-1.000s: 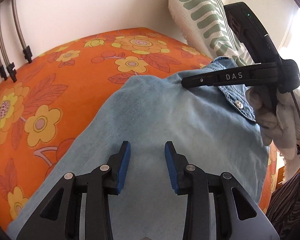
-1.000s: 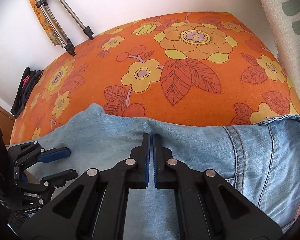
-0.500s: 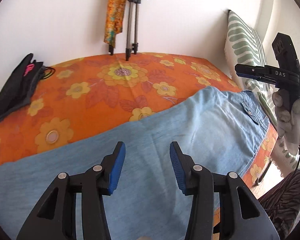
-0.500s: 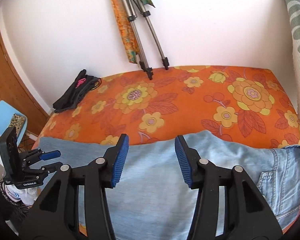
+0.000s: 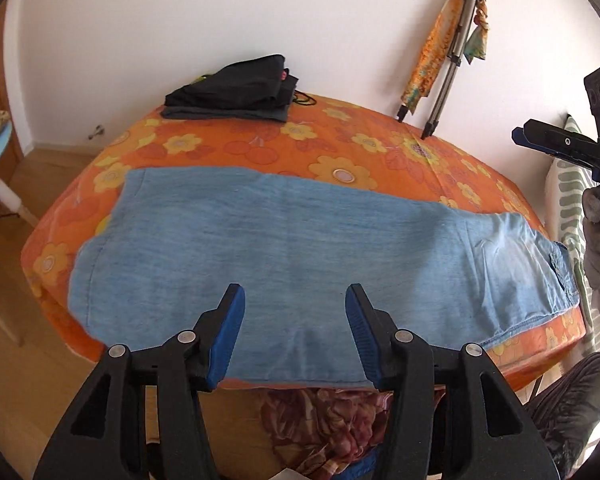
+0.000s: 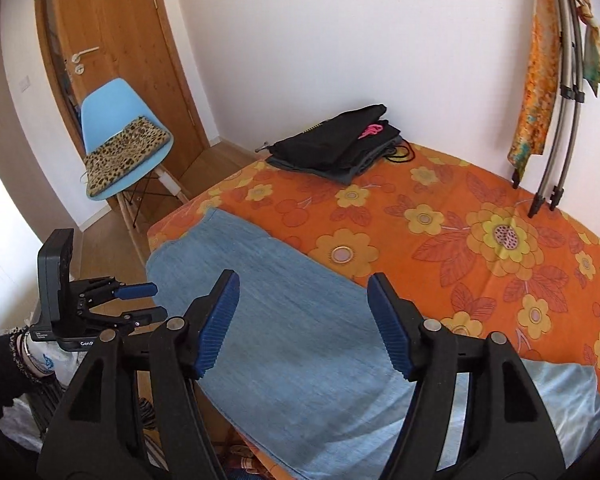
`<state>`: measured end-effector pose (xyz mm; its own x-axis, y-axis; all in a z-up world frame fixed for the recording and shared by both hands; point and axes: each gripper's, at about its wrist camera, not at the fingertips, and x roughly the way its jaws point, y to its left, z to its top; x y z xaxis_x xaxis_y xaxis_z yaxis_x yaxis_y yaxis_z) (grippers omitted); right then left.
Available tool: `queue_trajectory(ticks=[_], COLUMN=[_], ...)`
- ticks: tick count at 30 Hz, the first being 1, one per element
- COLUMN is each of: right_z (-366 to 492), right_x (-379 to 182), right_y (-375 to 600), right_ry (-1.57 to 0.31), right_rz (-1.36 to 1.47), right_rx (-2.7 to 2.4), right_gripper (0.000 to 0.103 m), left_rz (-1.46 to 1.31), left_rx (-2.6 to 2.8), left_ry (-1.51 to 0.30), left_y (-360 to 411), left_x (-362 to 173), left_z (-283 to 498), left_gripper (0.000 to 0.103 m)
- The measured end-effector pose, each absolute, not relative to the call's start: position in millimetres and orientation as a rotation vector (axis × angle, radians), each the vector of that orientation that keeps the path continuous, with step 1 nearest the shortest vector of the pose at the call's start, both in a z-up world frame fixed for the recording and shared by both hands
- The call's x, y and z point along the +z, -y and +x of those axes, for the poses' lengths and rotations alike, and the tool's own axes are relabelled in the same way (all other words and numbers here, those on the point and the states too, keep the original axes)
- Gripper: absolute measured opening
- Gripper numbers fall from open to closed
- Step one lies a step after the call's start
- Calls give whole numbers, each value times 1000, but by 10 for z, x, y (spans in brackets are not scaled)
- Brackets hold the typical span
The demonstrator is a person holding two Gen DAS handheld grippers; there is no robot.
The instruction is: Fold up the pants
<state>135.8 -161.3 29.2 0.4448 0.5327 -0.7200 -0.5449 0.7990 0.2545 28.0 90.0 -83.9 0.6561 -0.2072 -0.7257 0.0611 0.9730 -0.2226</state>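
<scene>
Denim jeans (image 5: 300, 248): lie lengthwise along the near edge of the orange floral bed (image 5: 380, 152), one leg over the other, flat; near hem hangs slightly over that edge.
Left gripper (image 5: 294, 330): jaws have just been opening; nothing between them; above the bed's near edge.
Right gripper (image 6: 300, 320): a second ago pinched on denim, now spread and empty, pulled back.
Change: both tools backed off; the whole garment is now in view.
Meaning: lengthwise fold looks laid; a crosswise fold likely remains.
</scene>
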Motion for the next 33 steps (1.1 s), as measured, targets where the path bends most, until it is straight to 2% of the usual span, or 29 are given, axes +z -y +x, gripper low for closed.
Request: queue_trajectory(ticks=[11,14,22,23,24,27,29,33], right_z=[606,502,402,412,428,455,457,422], right_x=[-418,-562,-919,-952,-980,-1033,-1044,-1028], right_y=[-130,-500,-1074,-1104,-1129,-1186,-1212,-1288], right_ry=[-982,-996,-999,-1004,-1008,-1016,-1017,-1005], right_rz=[-320,-371,-543,-546,-550,-556,-564,-570], right_rx=[922,970,967,963,957,948,935,940], right_gripper=[68,68,64,64,64,63,63,63], left_rz=[-283,-239,-404,-406,-402,-331,-262,-322], left_rx=[-24,-1,-113,-124,-138,-109,-23,14], left_ry=[-967,-982,-1015,-1019,-1017,-999,-1016,-1049], left_y=[-2061,-2254,-2489,-2474,-2458,-2437,-2483,-2692], left_x=[-1308,-1407,-1642,-1656,-1651,-1586,-1610,-1744], left_z=[180,198,340,353,355,324,311,244], left_gripper=[51,51,50,48,36,21,19,19])
